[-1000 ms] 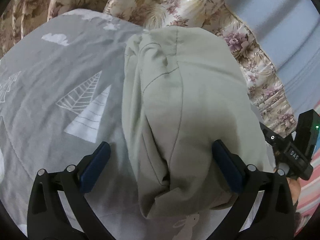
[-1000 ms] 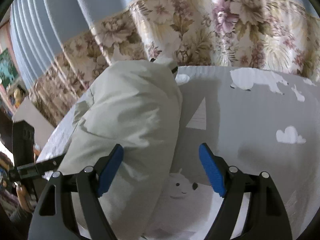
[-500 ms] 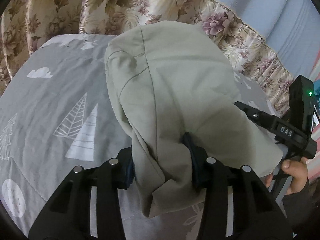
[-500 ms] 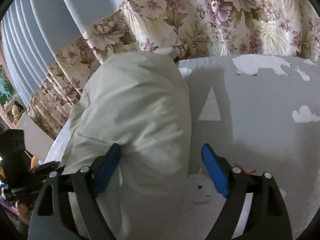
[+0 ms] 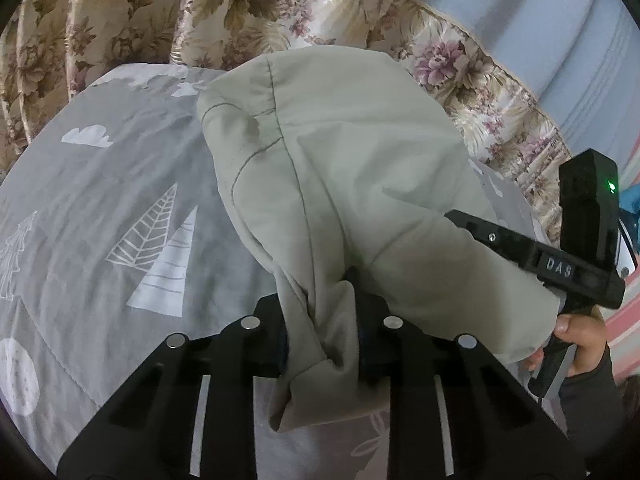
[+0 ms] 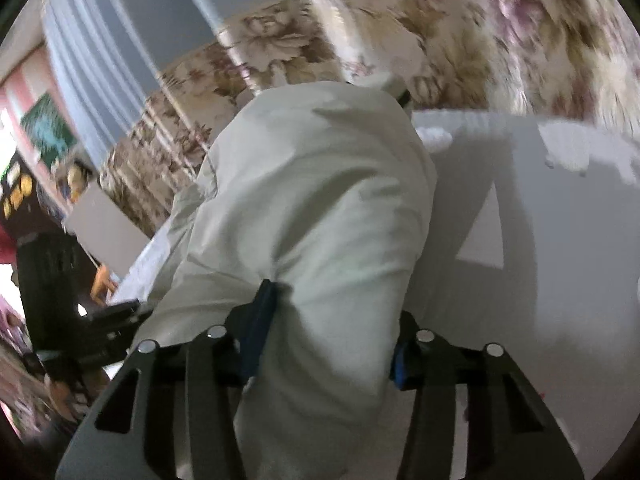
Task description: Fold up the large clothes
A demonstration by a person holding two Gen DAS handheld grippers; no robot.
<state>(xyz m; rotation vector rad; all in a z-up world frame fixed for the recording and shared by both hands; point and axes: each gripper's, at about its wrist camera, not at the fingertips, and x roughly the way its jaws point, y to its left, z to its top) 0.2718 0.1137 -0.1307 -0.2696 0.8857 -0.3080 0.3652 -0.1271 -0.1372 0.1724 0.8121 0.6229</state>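
Garment [image 5: 352, 168], soft, pale green, creased, probably cotton.

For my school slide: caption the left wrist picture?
Left gripper closing on pale green garment over grey bedsheet.

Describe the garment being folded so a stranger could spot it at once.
Look at the bed with the grey sheet printed with white trees and clouds, in front of flowered curtains. Lying across it is a plain pale green garment with stitched seams. It is the only unpatterned cloth there, bunched between the closing jaws of both grippers.
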